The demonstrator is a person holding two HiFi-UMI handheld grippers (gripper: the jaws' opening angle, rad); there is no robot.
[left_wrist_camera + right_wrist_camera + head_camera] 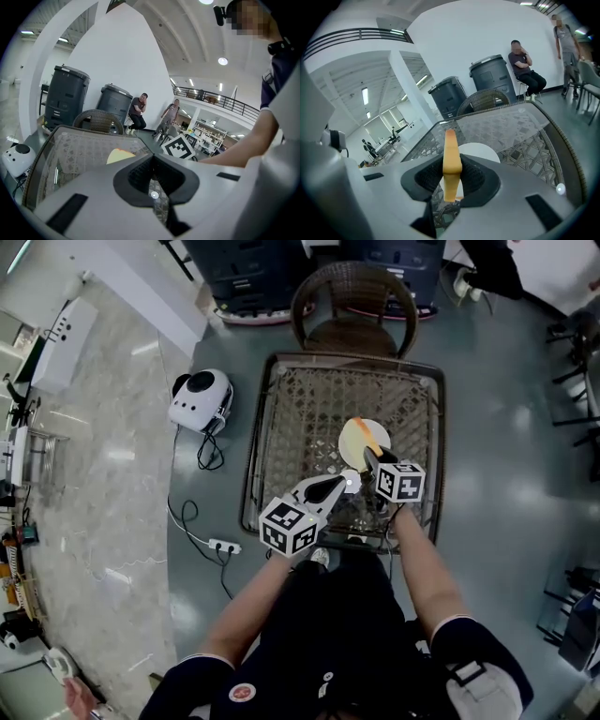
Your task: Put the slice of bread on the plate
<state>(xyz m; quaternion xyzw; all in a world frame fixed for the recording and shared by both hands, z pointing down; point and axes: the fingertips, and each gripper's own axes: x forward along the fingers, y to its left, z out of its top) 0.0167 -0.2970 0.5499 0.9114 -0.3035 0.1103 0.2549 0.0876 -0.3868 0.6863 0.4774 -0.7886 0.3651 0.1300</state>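
Note:
A white plate lies on the glass-topped wicker table, right of its middle. My right gripper is shut on the slice of bread, an orange-yellow slab held upright just above the plate's near side. In the right gripper view the bread stands edge-on between the pads, with the plate right behind it. My left gripper hovers over the table's near edge, left of the right one. Its jaws are shut with nothing between them. The right gripper's marker cube shows beyond it.
A wicker chair stands at the table's far side, with dark bins behind it. On the floor to the left are a white round device and a power strip with cables. A seated person is in the background.

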